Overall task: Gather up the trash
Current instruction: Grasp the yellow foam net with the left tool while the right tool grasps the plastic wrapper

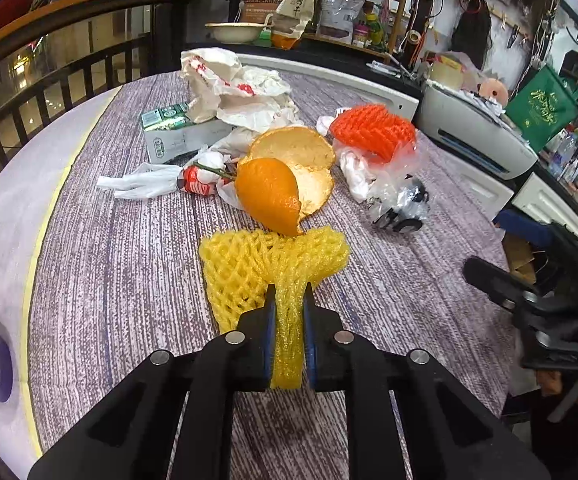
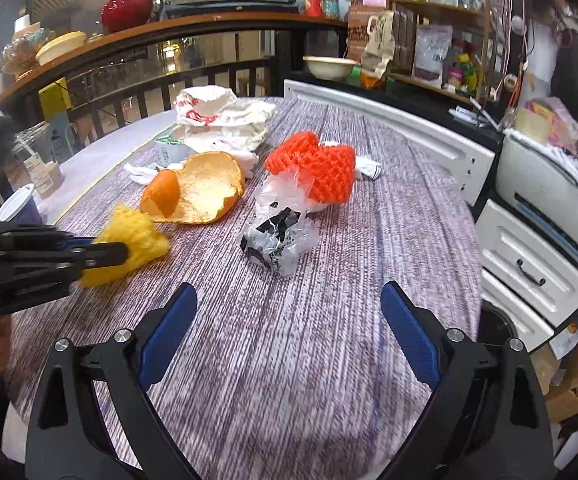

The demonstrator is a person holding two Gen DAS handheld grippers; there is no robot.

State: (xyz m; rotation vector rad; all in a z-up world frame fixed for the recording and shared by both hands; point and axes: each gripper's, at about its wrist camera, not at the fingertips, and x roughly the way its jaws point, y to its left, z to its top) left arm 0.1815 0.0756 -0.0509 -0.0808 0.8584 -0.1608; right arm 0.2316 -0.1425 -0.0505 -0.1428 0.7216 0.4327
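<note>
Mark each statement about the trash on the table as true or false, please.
1. The left tool is shut on the yellow foam net. True.
2. The right tool holds the orange foam net. False: it is open with nothing between its pads, and that net lies on the table.
3. The orange peel lies beside the yellow foam net. True.
4. The crumpled plastic wrapper lies under the peel. False: it lies apart from it, next to the orange foam net.
</note>
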